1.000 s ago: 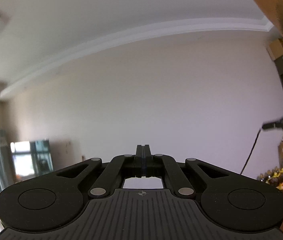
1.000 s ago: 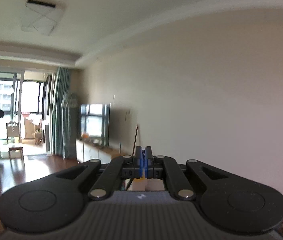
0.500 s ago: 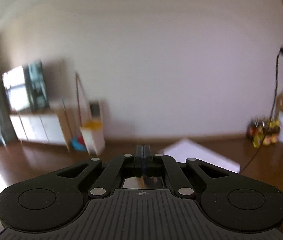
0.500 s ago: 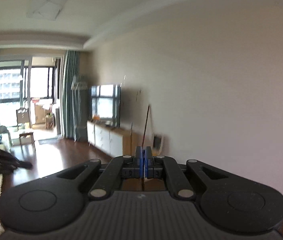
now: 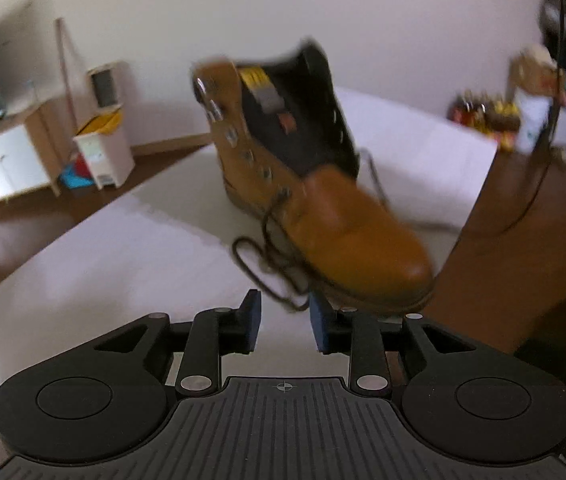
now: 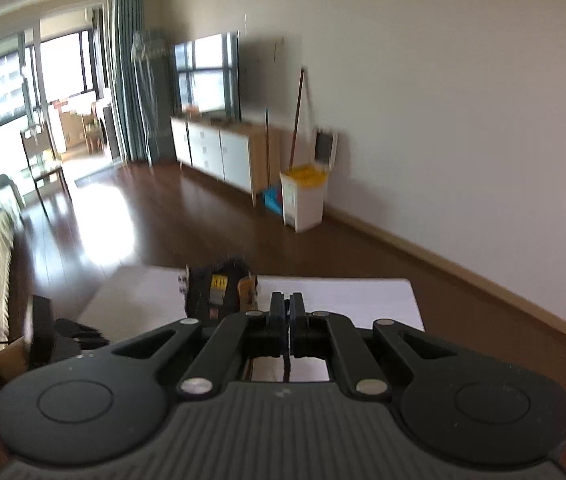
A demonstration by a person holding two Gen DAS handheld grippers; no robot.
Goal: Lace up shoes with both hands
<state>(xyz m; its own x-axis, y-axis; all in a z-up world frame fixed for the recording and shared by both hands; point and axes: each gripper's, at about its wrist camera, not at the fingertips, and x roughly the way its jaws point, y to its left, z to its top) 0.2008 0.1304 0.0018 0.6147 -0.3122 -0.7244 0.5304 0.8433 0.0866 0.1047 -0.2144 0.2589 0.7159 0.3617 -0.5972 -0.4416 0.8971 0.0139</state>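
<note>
Tan boot [image 5: 323, 200] on white table [image 5: 123, 248], toe near right edge, dark lace [image 5: 259, 264] trailing loose beside it. Left gripper [image 5: 285, 320] just before toe, jaws just opened, nothing between, lace loop near fingertips. Right gripper [image 6: 287, 308] closed, empty, behind boot [image 6: 219, 292].
</note>
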